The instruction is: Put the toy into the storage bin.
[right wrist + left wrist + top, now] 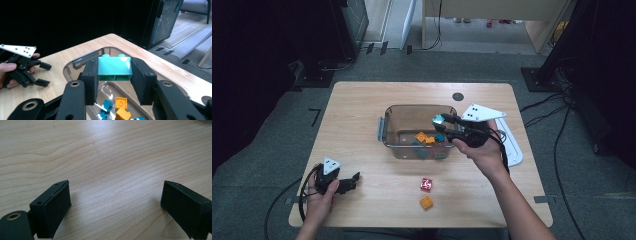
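A: How far along is the sorting?

B: Several orange and teal bricks already lie in the clear plastic bin [384,131]. A red cube [426,184] and an orange brick [426,202] wait on the near table.

A: And the hands?

B: The right gripper [114,75] clamps a teal two-stud plastic brick [114,67] above the bin. The left gripper [354,181] rests at near left, jaws wide apart, holding nothing.
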